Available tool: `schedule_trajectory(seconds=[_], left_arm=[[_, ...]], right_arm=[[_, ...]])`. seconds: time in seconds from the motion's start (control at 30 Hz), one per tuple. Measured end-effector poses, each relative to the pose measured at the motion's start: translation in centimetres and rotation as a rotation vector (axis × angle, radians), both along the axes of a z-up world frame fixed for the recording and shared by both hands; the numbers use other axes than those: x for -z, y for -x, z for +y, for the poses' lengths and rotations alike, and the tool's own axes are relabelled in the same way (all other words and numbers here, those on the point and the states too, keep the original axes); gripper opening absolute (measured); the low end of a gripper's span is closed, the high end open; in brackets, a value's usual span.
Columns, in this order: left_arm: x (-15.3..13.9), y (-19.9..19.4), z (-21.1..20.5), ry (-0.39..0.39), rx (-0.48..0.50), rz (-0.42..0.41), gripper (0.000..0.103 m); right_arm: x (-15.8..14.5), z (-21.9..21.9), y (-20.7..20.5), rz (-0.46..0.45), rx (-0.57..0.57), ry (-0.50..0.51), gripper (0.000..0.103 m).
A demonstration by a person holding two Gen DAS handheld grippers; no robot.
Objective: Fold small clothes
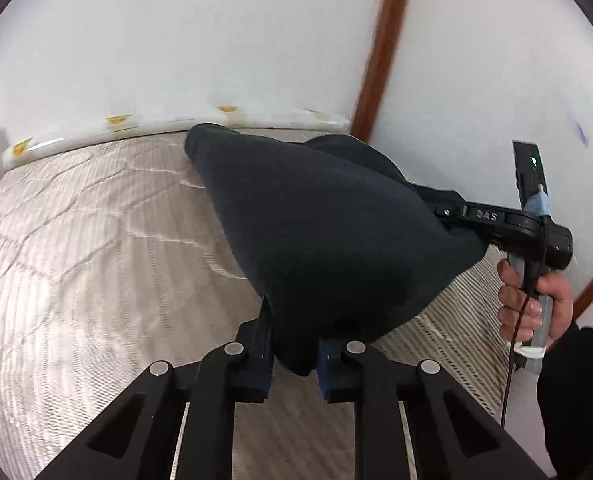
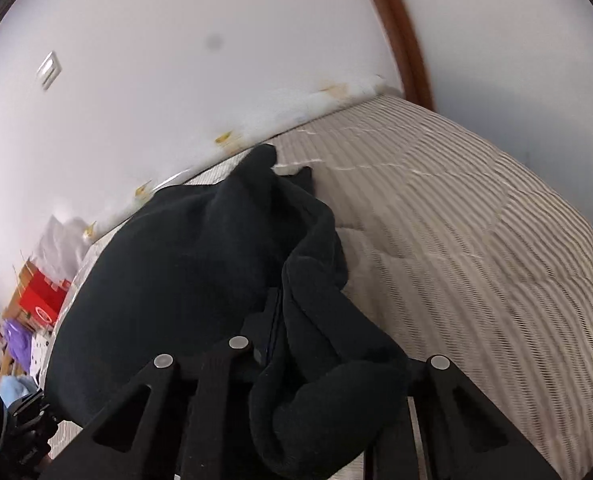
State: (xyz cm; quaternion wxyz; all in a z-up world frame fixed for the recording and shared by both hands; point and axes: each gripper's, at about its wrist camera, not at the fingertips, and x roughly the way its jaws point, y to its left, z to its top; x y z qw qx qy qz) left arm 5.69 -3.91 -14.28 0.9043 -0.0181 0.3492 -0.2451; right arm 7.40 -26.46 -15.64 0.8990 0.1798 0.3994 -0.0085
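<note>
Black knit fabric, a small dark garment (image 1: 324, 232), hangs stretched between the two grippers above a striped beige mattress (image 1: 76, 240), its far end trailing onto the bed near the wall. The left gripper (image 1: 294, 356) has its jaws narrowed onto a bunched corner of the cloth. The right gripper (image 2: 280, 320), carried by a hand (image 1: 536, 304) seen at the right of the left view, is pinched on the opposite edge, with folds spilling over its fingers (the far pad is buried). The garment's long axis runs from one gripper across to the other, so both hands are equally near; laying it flat probably means lowering together toward the mattress.
</note>
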Motion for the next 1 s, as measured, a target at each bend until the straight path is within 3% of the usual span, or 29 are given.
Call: schedule_trajectory(seconds=[0.1,0.27,0.43,0.6,0.73,0.83,0.9,1.0], left_arm=[[-0.2,0.2,3.6,0.032,-0.054,0.009,0.016],[-0.7,1.4,8.9,0.009,-0.151,-0.005,0.016],[0.0,2.2,11.7,0.012,-0.194,0.027,0.016],[0.5,2.5,11.0,-0.008,-0.181,0.021,0.017],[0.8,2.2,11.0,-0.003,-0.185,0.047,0.021],[0.8,2.6,12.1,0.03,-0.202,0.082,0.028],[0.7,3.5,13.0,0.037,-0.217,0.078,0.038],[0.4,5.1,14.6,0.062,-0.235,0.063,0.042]], right_arm=[[0.0,2.1,-0.6,-0.002,-0.045,-0.044,0.018],[0.2,7.9,-1.8,-0.008,-0.152,-0.047,0.018],[0.7,11.8,-2.9,-0.011,-0.214,-0.07,0.019],[0.8,10.6,-1.5,0.008,-0.232,-0.079,0.021],[1.2,9.1,-0.9,0.04,-0.24,-0.075,0.031],[0.2,7.9,0.2,0.03,-0.225,-0.043,0.041],[-0.9,6.9,1.0,0.015,-0.19,-0.01,0.041],[-2.8,5.1,1.6,-0.021,-0.159,0.014,0.042]])
